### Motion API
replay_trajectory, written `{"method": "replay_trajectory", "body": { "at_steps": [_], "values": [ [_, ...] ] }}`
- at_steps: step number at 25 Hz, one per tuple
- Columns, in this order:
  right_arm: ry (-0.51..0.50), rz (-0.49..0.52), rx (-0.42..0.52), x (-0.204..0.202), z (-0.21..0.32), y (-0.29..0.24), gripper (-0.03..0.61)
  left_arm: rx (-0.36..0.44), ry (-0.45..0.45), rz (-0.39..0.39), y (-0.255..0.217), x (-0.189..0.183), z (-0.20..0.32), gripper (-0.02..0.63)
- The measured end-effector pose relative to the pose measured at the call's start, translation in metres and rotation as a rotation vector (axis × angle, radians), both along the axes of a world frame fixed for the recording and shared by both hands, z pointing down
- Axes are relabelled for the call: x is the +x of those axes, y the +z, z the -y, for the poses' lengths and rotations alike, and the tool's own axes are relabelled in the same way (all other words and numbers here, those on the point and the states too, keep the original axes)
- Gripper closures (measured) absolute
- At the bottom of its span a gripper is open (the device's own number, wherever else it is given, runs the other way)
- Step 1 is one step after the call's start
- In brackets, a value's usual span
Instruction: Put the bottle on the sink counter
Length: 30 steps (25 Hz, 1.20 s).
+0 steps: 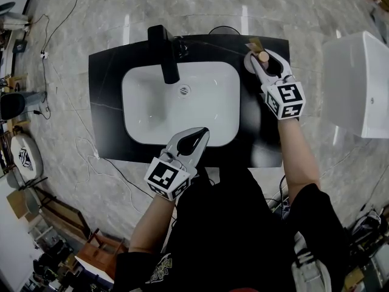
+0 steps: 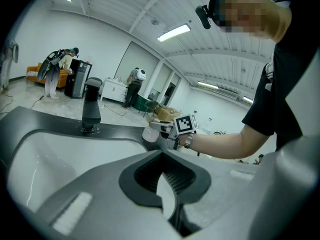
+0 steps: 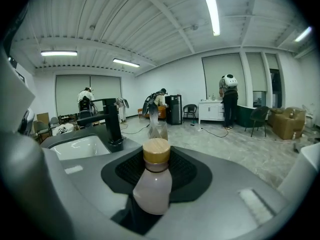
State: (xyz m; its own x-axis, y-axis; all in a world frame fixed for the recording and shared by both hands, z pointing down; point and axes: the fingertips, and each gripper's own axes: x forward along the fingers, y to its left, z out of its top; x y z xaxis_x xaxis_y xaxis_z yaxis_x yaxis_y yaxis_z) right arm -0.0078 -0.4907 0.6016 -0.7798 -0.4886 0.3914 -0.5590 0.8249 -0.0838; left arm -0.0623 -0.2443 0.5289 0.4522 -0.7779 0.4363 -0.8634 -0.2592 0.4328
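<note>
The right gripper (image 1: 261,61) is clenched on a small frosted pale-pink bottle (image 3: 152,185) with a round wooden cap (image 3: 156,151), holding it by the body just under the neck; the bottle stands upright between the jaws, over the glossy black sink counter (image 1: 103,102) to the right of the white rectangular basin (image 1: 152,102), towards its back corner; whether its base already touches the counter cannot be told. The left gripper (image 1: 199,132) hovers over the basin's front rim, jaws pressed together on nothing. The step in hand looks like the set-down, and the task seems nearly done. To do it well, lower the bottle straight down with the cap level until the base sits flat on the black surface; keep it clear of the basin's rim, since a base half over that edge would likely tip inward; mind the small clear vessel (image 3: 158,129) just beyond the bottle, farther back from the basin; part the jaws only once the bottle bears its own weight, then draw back along the jaw line so neither pad drags it over.
</note>
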Motion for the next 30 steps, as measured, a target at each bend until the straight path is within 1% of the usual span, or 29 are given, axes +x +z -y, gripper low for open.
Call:
{"method": "replay_trajectory", "body": {
  "at_steps": [9,13,14,16,18,19,20,21,25,30],
  "values": [
    [0.005,0.002,0.031,0.001,-0.001,0.0,0.407,-0.001,-0.022,0.006,-0.002,-0.006,-0.019,0.612],
    [0.058,0.001,0.002,0.014,-0.005,0.001,0.361,0.014,-0.028,0.008,-0.006,-0.013,-0.029,0.613],
    [0.072,0.004,-0.001,0.018,-0.008,0.0,0.374,0.02,-0.026,0.008,-0.008,-0.015,-0.032,0.612],
    [0.105,0.01,-0.004,0.028,-0.015,-0.005,0.381,0.033,-0.016,0.007,-0.012,-0.018,-0.037,0.612],
    [0.151,0.023,-0.013,0.04,-0.025,-0.013,0.416,0.046,0.001,0.006,-0.016,-0.02,-0.045,0.613],
    [0.178,0.031,-0.019,0.046,-0.031,-0.018,0.467,0.053,0.009,0.006,-0.018,-0.022,-0.05,0.612],
    [0.201,0.041,-0.026,0.05,-0.039,-0.023,0.536,0.059,0.016,0.005,-0.02,-0.024,-0.056,0.612],
    [0.216,0.051,-0.035,0.053,-0.049,-0.029,0.554,0.065,0.023,0.004,-0.023,-0.026,-0.061,0.612],
    [0.218,0.096,-0.066,0.052,-0.101,-0.061,0.552,0.101,0.049,0.001,-0.037,-0.034,-0.087,0.612],
    [0.19,0.142,-0.071,0.035,-0.176,-0.1,0.551,0.128,0.069,0.007,-0.05,-0.051,-0.125,0.613]
  ]
}}
